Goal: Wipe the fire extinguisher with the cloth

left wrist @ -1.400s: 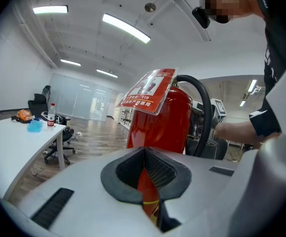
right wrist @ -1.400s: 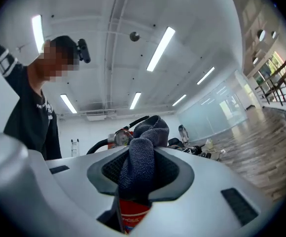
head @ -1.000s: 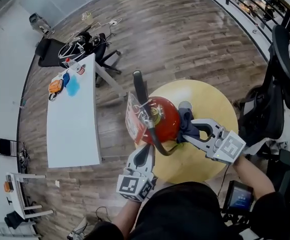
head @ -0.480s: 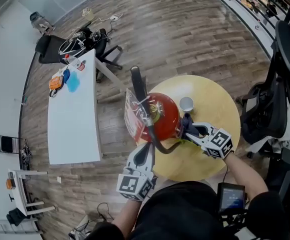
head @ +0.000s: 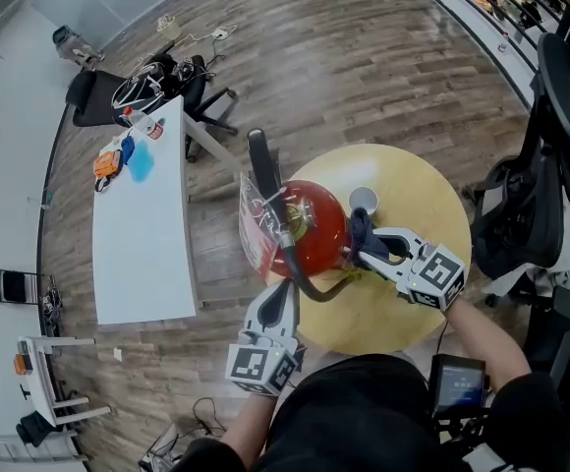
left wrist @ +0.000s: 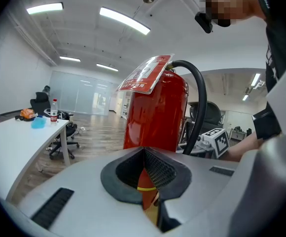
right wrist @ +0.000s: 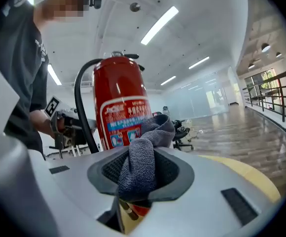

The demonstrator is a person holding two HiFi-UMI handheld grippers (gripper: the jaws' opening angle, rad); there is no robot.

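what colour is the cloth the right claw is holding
Dark grey with a slight bluish tinge. The cloth shows best in the right gripper view.

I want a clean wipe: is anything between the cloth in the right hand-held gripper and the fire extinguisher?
Nothing visible does. The cloth in the right hand-held gripper sits at the labelled side of the fire extinguisher; the black hose curves down off to the side, clear of it.
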